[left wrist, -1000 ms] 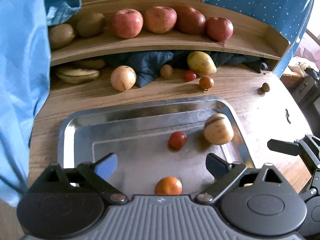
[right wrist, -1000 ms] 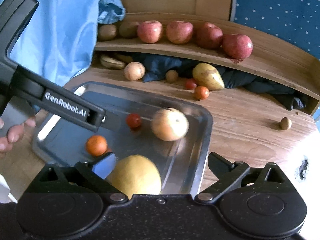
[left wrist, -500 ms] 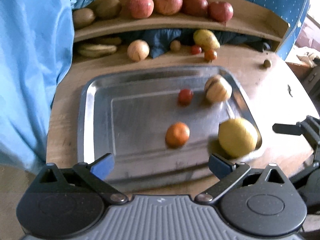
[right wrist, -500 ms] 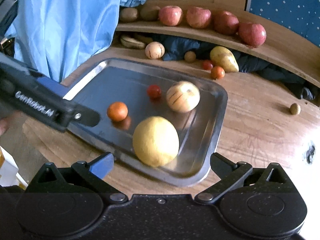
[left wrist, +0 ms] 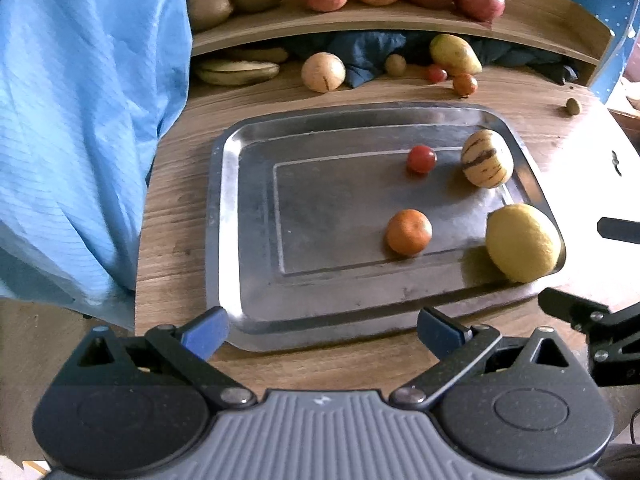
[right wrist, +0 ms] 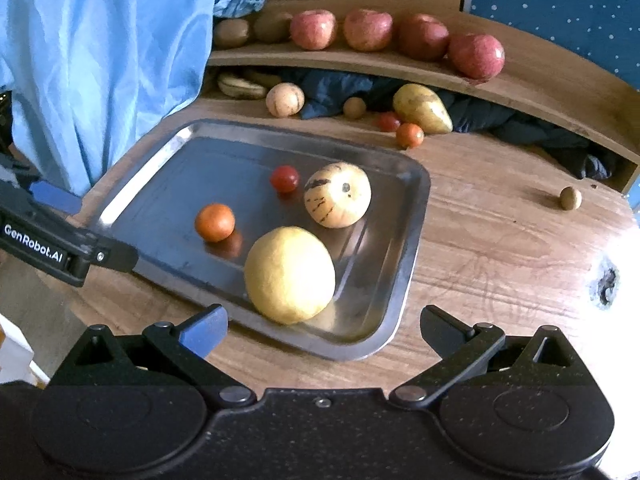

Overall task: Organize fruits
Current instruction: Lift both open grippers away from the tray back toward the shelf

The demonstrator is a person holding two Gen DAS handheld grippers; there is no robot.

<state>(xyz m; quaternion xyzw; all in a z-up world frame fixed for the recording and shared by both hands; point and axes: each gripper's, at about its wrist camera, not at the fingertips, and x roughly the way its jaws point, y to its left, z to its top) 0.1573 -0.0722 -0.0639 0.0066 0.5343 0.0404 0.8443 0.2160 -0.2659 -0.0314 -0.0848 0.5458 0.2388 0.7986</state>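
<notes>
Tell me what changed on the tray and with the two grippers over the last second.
Both grippers pulled back from the metal tray: the left gripper and right gripper now sit short of its near edge, open and empty. The yellow citrus, a second ago right at the right gripper's fingers, lies free in the tray. The striped melon, orange and tomato kept their places.

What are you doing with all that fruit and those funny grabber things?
A person is sorting fruit with a gripper in each hand. Right now the left gripper and the right gripper are both open and empty, held just short of the metal tray. The tray holds a big yellow lemon, a striped melon, an orange mandarin and a red tomato. More fruit waits on the table behind the tray, and apples sit on the shelf.
</notes>
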